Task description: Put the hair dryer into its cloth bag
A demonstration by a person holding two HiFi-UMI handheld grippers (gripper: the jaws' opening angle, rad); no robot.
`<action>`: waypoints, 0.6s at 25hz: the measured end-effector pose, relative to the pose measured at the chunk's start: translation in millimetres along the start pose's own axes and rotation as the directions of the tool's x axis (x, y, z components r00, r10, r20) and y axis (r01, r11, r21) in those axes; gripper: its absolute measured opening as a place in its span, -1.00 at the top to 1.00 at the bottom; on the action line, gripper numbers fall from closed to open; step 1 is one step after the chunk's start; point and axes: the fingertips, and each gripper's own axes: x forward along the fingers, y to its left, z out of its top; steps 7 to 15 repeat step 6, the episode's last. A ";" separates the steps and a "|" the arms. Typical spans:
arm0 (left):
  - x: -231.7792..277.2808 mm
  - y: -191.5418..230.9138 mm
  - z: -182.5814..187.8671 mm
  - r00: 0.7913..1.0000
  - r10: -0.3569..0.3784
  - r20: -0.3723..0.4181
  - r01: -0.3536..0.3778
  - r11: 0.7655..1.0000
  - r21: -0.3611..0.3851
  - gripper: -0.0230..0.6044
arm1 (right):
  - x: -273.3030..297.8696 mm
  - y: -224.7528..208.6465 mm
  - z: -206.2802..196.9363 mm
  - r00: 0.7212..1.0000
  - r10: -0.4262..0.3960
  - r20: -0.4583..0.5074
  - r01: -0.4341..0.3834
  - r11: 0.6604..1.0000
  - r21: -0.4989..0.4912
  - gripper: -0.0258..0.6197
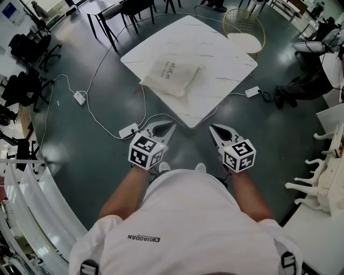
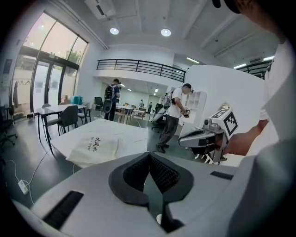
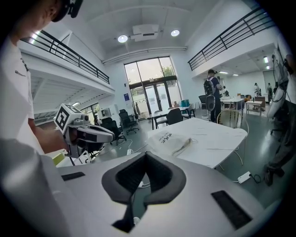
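A cream cloth bag with dark print lies bulging on the near left part of a white marbled table; it also shows in the left gripper view and the right gripper view. No hair dryer shows outside it. My left gripper and right gripper hang side by side over the dark floor, just short of the table's near corner. Both are shut with nothing between the jaws. Each gripper shows in the other's view, the right gripper and the left gripper.
White power strips and cables trail over the floor left of the table, another strip at its right. A round wire chair stands behind the table. Dark chairs, office chairs and people are farther off. White furniture stands at the right.
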 end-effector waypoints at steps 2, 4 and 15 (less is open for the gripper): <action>1.1 -0.9 0.0 1.000 -0.001 0.001 0.001 1.000 0.001 0.84 | -0.2 -0.5 -1.9 1.000 -0.001 -0.002 0.001 1.000 0.001 0.85; 2.3 -1.9 -0.1 1.000 -0.003 0.001 0.003 1.000 0.002 0.84 | -0.4 0.1 -3.2 1.000 0.000 -0.001 0.000 1.000 0.001 0.85; 3.7 -2.8 -0.1 1.000 -0.004 0.002 0.004 1.000 0.003 0.84 | -0.9 1.2 -4.1 1.000 0.001 -0.002 -0.001 1.000 0.000 0.85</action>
